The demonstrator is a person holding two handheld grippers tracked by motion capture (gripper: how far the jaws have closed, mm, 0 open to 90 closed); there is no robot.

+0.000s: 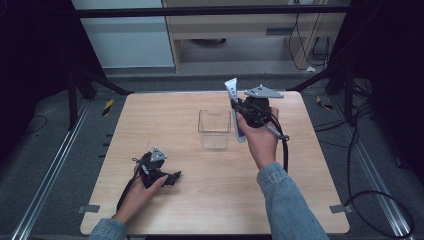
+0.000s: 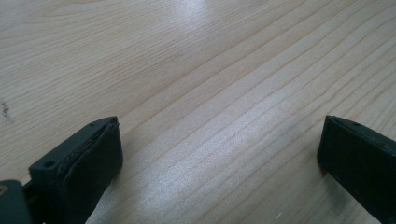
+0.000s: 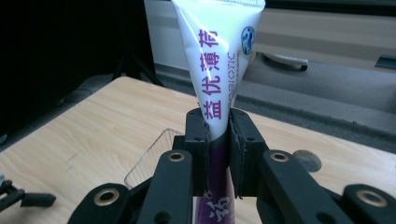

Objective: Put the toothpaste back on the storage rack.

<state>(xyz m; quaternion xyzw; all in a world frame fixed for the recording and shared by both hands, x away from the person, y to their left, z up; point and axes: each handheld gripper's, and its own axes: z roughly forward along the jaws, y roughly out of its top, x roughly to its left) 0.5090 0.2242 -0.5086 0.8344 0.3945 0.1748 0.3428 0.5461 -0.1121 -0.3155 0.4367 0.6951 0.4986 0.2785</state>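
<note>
A white tube with purple lettering (image 3: 219, 70) stands upright between the jaws of my right gripper (image 3: 218, 140), which is shut on its middle. In the high view the tube (image 1: 233, 97) is held in the air just right of a clear plastic box (image 1: 214, 129), with my right gripper (image 1: 239, 111) above the table's far middle. My left gripper (image 1: 172, 178) rests low at the front left, pointing right. Its jaws stand wide apart over bare wood (image 2: 219, 140), with nothing between its fingers (image 2: 88, 158).
The light wooden table (image 1: 165, 110) has open room in front of and left of the box. A rim of the clear box (image 3: 149, 158) shows under the right gripper. Black cables (image 1: 285, 150) trail from the right gripper. Dark frame legs and floor cables surround the table.
</note>
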